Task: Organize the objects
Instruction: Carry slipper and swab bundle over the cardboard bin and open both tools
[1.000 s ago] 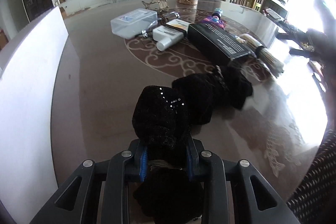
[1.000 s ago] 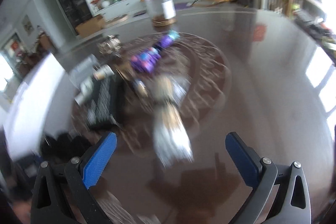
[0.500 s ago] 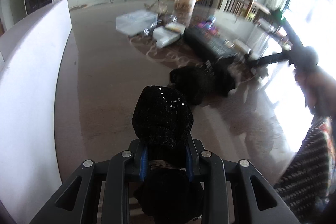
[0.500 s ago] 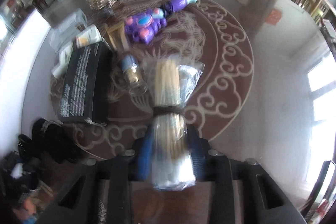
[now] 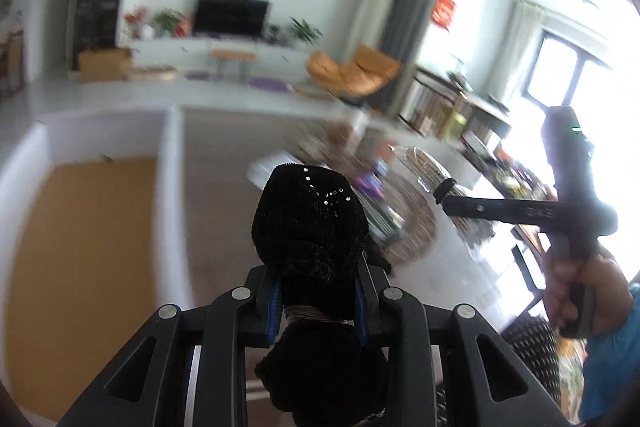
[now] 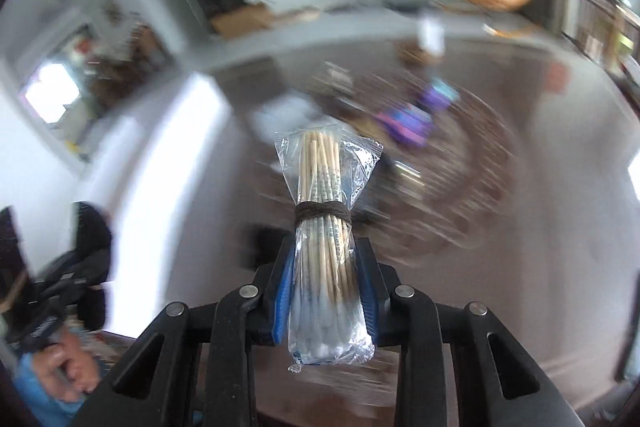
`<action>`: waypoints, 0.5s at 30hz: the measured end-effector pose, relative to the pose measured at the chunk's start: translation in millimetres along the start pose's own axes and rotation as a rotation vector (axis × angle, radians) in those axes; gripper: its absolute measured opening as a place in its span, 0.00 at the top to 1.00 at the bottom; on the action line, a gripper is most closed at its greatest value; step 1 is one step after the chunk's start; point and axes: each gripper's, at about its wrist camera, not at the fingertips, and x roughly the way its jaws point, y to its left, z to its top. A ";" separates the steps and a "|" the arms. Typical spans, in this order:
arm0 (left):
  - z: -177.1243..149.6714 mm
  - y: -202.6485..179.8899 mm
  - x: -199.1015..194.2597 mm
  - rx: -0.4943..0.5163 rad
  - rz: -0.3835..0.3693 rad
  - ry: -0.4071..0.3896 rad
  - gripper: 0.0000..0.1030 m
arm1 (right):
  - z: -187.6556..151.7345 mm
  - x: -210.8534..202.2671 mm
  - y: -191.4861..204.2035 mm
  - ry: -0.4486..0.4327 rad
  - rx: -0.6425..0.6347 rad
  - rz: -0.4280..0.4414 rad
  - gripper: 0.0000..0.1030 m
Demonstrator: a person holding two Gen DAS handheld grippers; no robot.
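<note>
Two tools clamped, left tool gripping black fabric bundle, right tool gripping bagged swabs

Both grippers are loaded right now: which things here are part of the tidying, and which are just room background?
In the job:
black fabric bundle, clamped in left gripper
bagged cotton swabs, clamped in right gripper
purple toy, blurred, on the table

Background:
television
orange chair

I counted two grippers, one black fabric bundle, one bagged pack of cotton swabs, one purple toy at one o'clock, and one orange chair beyond.
</note>
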 end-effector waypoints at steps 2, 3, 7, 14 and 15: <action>9.5 28.2 -19.6 -0.030 0.057 -0.039 0.73 | 19.8 6.5 49.9 -0.021 -0.054 0.100 0.71; 13.4 47.5 -28.9 -0.044 0.105 -0.055 0.73 | 29.7 12.3 79.9 -0.027 -0.080 0.162 0.71; 13.4 117.5 -41.7 -0.114 0.282 -0.026 0.73 | 47.2 54.8 165.4 0.000 -0.138 0.305 0.71; -26.5 211.0 5.8 -0.280 0.581 0.343 0.28 | 25.5 160.2 250.3 0.208 -0.238 0.296 0.66; -32.6 213.5 10.1 -0.287 0.596 0.359 0.28 | 17.8 175.8 255.8 0.266 -0.252 0.275 0.52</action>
